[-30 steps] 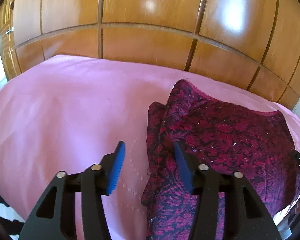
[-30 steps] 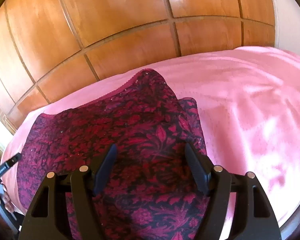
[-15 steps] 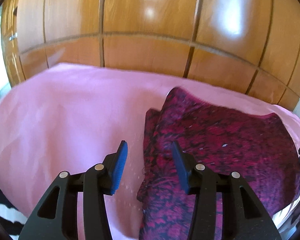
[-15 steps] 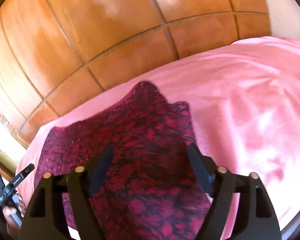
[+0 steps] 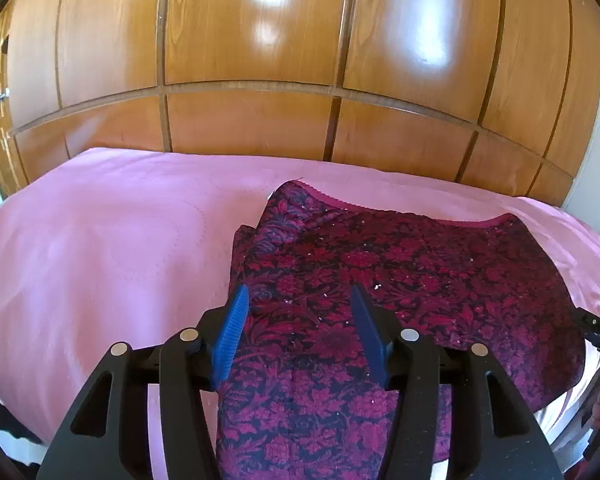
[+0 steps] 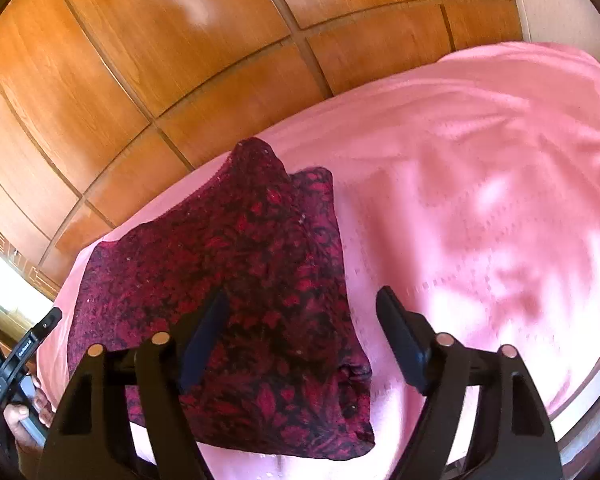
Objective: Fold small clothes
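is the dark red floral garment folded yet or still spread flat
Partly folded. The garment lies on the pink bedspread with a second layer of cloth peeking out along one side edge, but it is still a wide piece, not a compact bundle.

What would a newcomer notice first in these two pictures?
First, the dark red floral-patterned garment, lying partly folded on the pink bedspread. Behind the bed stands a glossy wooden panelled wardrobe. The left hand-held gripper hangs over the garment, its jaws opening, gripping nothing.
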### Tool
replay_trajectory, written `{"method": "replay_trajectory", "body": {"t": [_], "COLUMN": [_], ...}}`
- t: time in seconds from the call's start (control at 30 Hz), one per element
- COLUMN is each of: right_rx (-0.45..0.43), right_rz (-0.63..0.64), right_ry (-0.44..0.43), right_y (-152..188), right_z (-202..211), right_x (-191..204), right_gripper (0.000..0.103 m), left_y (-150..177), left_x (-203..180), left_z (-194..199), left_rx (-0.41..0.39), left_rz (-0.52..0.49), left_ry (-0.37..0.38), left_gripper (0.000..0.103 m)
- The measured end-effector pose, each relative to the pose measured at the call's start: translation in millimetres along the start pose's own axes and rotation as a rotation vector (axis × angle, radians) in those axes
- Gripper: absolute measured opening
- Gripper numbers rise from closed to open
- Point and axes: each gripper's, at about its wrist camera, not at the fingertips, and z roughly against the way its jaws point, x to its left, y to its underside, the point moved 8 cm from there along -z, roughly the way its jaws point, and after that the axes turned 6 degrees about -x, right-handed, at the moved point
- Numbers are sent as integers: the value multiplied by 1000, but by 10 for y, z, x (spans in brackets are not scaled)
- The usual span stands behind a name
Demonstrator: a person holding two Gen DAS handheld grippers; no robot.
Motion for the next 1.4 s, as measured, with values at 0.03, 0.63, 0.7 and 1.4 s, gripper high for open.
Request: {"method": "replay_trajectory", "body": {"t": [0.03, 0.63, 0.7, 1.4], "right_rx": [5, 42, 34, 71], "right_rz": [-3, -17, 30, 17], "right_ry": [0, -49, -40, -7], "right_y": [15, 112, 95, 295], "right_z": [-17, -118, -71, 7], "right_x": [-8, -1, 93, -47], "right_gripper": [70, 26, 16, 74], "left_y": [2, -50, -122, -194], "left_x": [-1, 552, 528, 602], "left_z": [-22, -690, -647, -371], "left_rx": [6, 208, 175, 128], "left_rz": [-7, 173, 163, 318], "left_ry": [-1, 87, 92, 227], "left_gripper": [52, 7, 6, 55]}}
